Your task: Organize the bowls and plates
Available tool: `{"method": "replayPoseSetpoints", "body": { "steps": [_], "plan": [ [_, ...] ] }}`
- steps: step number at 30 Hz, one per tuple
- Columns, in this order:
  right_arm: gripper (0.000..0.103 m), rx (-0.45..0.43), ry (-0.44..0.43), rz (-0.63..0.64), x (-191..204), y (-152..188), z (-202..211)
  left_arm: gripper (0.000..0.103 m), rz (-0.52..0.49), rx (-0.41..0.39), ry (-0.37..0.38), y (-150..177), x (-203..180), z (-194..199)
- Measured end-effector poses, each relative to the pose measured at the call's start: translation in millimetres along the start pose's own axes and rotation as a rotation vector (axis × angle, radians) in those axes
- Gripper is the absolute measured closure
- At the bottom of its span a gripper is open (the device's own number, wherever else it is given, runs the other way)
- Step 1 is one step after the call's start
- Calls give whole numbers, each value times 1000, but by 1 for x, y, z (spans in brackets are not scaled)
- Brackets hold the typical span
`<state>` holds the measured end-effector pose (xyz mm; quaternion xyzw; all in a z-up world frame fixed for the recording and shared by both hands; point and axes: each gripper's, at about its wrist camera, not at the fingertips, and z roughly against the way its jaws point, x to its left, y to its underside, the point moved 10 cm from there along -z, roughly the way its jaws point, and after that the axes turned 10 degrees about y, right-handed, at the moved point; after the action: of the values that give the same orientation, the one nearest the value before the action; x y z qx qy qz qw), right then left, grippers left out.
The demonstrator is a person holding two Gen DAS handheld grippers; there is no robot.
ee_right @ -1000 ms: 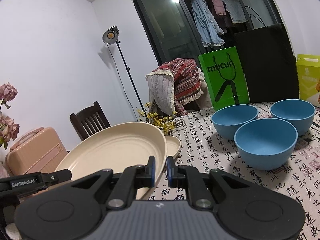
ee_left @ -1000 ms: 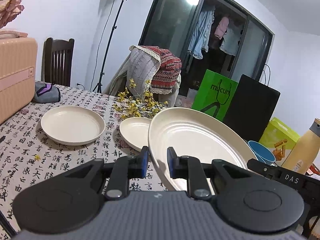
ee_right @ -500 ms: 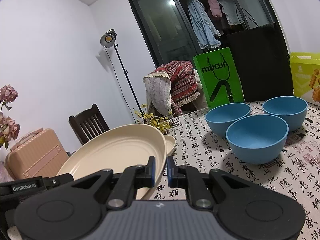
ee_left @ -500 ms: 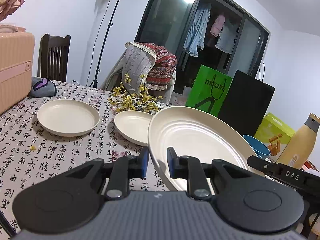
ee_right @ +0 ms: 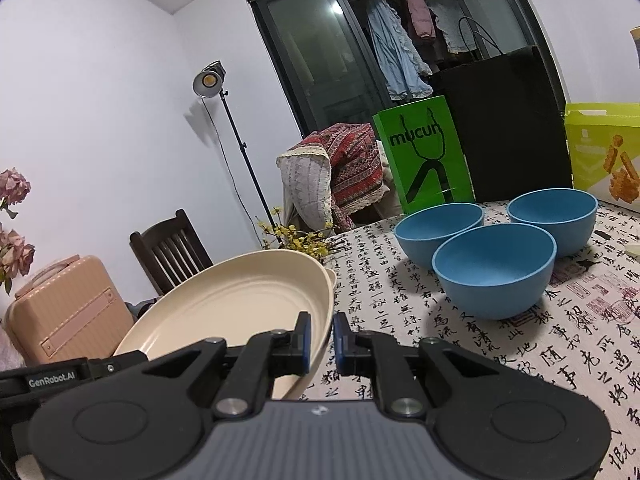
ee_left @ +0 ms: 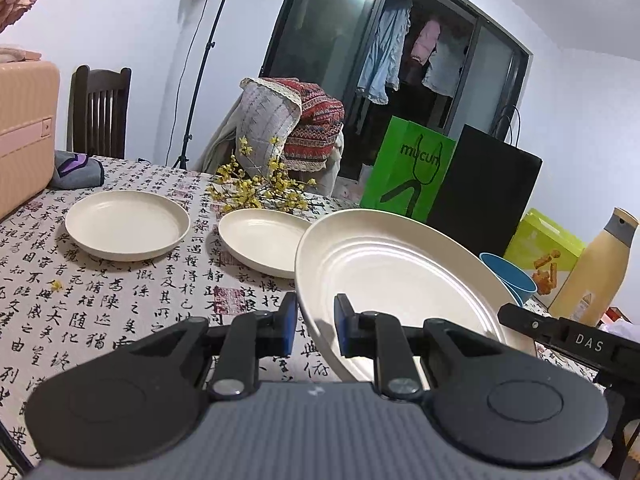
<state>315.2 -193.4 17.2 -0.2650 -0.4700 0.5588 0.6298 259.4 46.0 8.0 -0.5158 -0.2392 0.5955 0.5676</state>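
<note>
Both grippers hold a large cream plate point(ee_left: 400, 280) point(ee_right: 240, 304) by opposite rims, tilted above the table. My left gripper point(ee_left: 316, 324) is shut on its left rim. On the other side, my right gripper point(ee_right: 322, 338) is shut on the right rim. Two smaller cream plates point(ee_left: 126, 226) point(ee_left: 264, 242) lie flat on the printed tablecloth point(ee_left: 120, 304) beyond the left gripper. Three blue bowls point(ee_right: 440, 228) point(ee_right: 554, 216) point(ee_right: 494, 272) stand close together to the right of the right gripper. One bowl's rim point(ee_left: 508, 276) peeks out behind the held plate.
A pink suitcase point(ee_left: 24, 132) stands on the table's left end beside a grey pouch point(ee_left: 76, 170). Yellow flower sprigs point(ee_left: 260, 188) lie behind the small plates. A yellow bottle point(ee_left: 592, 268), a snack box point(ee_right: 604, 152) and a green bag point(ee_right: 424, 160) stand at the back right.
Both grippers have sunk a little toward the table with the large plate still gripped between them. The plates and bowls on the table have not moved.
</note>
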Motion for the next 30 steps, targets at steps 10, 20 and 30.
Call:
{"method": "replayPoseSetpoints", "body": {
  "steps": [10,20,30],
  "plan": [
    [92,6,19,-13,-13,10,3,83,-16,12,9,9,-7,-5],
    [92,4,31,-31,-27,14,11,83,-26,22,21,17,-18,-10],
    [92,7,40,-44,-40,19,15,83,-49,32,28,24,-28,-14]
  ]
}}
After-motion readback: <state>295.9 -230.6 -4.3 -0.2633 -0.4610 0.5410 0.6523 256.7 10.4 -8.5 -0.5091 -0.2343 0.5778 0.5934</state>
